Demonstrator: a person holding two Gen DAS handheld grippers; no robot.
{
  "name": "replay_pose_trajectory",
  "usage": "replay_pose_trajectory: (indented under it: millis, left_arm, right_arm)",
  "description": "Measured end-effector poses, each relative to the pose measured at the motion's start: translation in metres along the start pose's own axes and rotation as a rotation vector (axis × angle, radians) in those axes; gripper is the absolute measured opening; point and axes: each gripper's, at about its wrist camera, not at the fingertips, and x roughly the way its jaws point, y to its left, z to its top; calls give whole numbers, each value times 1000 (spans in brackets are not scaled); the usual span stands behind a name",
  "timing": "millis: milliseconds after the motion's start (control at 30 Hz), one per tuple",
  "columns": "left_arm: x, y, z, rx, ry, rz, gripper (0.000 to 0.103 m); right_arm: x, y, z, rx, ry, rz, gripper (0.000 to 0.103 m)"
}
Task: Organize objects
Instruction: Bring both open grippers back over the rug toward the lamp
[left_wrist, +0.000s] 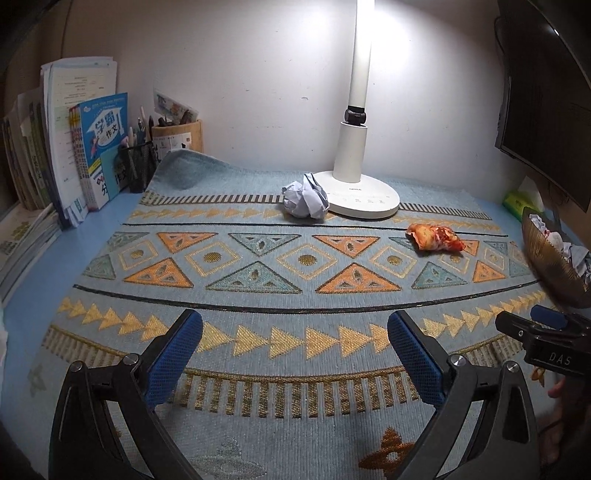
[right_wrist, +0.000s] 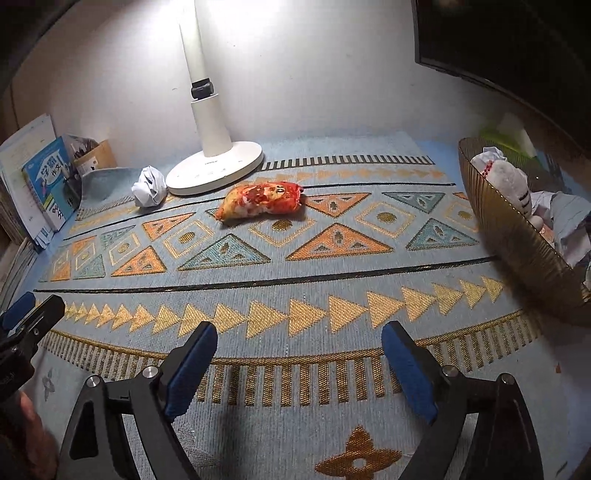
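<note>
left tool (left_wrist: 295, 354) released, empty | right tool (right_wrist: 299, 363) released, empty | crumpled white paper ball (left_wrist: 306, 201), orange-red snack packet (right_wrist: 260, 201) ahead, likely awaiting ribbed gold bowl (right_wrist: 517, 254) at right

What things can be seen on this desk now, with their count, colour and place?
crumpled paper ball: one, white, on the mat, touching the lamp base on its left
snack packet: one, orange and red, on the mat in front of the lamp
bowl: one, gold ribbed, right edge of the mat, holding crumpled paper and a white soft item
desk lamp: one, white, at the back, lit
mat: one, pale blue with orange and gold triangles, covering the desk
books: several, standing at back left
pen holders: two, one black mesh, one tan, beside the books
monitor: one, black, upper right
tissue pack: one, green, back right
left gripper: open, empty
right gripper: open, empty
</note>
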Motion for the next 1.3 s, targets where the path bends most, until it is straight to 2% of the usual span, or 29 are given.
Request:
replay_pose_trajectory:
  millis: [133, 267, 400, 533, 667, 867, 967, 1067, 1300]
  left_arm:
    - [6, 3, 2, -9, 38, -31, 101]
    - [13, 18, 2, -90, 74, -66, 101]
    - [13, 27, 1, -146, 71, -58, 101]
    - [14, 25, 1, -138, 79, -66, 101]
    - [12, 27, 1, -140, 73, -110, 101]
    - [11, 37, 0, -195, 65, -157, 101]
    - [11, 45, -1, -237, 63, -171, 101]
    - [10, 52, -3, -272, 57, -168, 101]
    - [2, 34, -2, -167, 28, -158, 101]
  right_arm:
    - [-6, 4, -2, -21, -30, 16, 90]
    - [-6, 2, -2, -5, -35, 27, 91]
    - [-9, 1, -3, 3, -52, 23, 91]
    - [-7, -1, -2, 14, -47, 12, 91]
    - [-5, -5, -1, 38, -39, 25, 91]
    - [-4, -11, -1, 66, -38, 31, 91]
    - [-2, -8, 0, 53, -24, 3, 95]
    - [2, -9, 0, 57, -7, 5, 95]
    - [9, -12, 0, 70, 35, -1, 96]
